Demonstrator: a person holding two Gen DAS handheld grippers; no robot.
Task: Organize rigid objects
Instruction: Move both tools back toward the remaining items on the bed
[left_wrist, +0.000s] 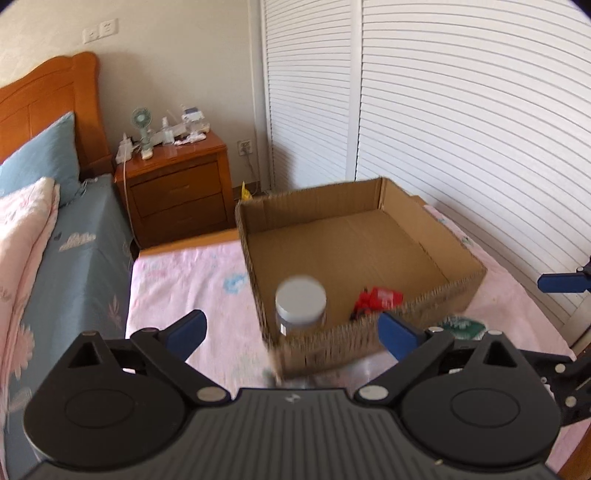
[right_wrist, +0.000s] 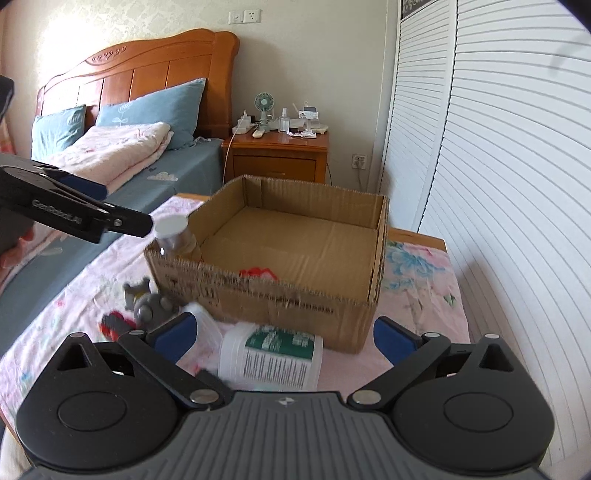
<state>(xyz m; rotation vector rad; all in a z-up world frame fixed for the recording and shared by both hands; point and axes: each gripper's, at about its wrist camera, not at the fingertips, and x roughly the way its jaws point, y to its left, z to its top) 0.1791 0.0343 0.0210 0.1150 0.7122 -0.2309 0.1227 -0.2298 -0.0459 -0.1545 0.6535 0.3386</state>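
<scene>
One open brown cardboard box holding one clear white-lidded jar and one red item. One white green-labelled plastic bottle lying outside, just beside the box. Left gripper and right gripper both spread wide, clasping nothing.

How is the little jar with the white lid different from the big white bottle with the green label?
The jar is inside the cardboard box, in a near corner; the bottle is outside it, on the pink cloth in front. The jar stands up; the bottle lies on its side. The jar has see-through walls; the bottle is white, with a green and white printed label. Both are round containers, and neither gripper holds either one.
</scene>
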